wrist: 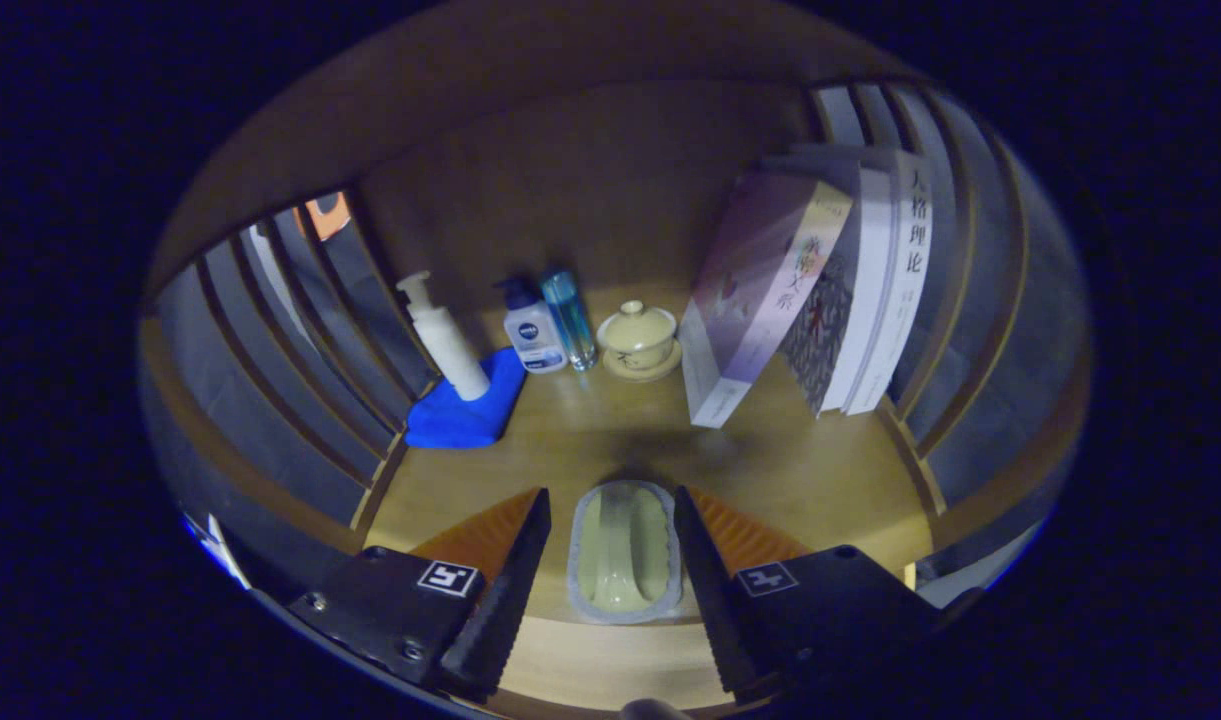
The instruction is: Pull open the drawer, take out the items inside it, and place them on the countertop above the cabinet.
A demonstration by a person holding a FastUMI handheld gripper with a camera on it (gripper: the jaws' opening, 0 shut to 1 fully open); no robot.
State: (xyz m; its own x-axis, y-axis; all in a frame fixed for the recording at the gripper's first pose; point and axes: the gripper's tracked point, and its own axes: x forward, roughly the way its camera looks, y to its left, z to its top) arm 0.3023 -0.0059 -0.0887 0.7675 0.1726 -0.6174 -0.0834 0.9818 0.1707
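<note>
The wooden countertop (570, 450) filled the space ahead of the gripper, walled behind by a plain wooden panel and on both sides by slatted rails (300, 380); a row of books (820, 290) leaned leftward against the right-hand rails, the nearest one tilted most steeply. A blue cloth (465, 410) lay at the left rear of the surface, and a white pump bottle (445, 340) stood on it; just beside that stood a smaller white bottle with a dark pump (532, 330) and, touching or nearly touching it, a slim blue bottle (570, 318); to their right sat a pale lidded cup on a saucer (639, 340), near the foot of the leaning books.

The gripper (610, 560) had its fingers spread fairly wide, and between them lay a pale yellow-green item in a clear wrapper (625, 550), resting on the countertop near its front edge; a gap showed on each side of it, so neither finger seemed to press on it, though the dim light made the contact hard to judge.
</note>
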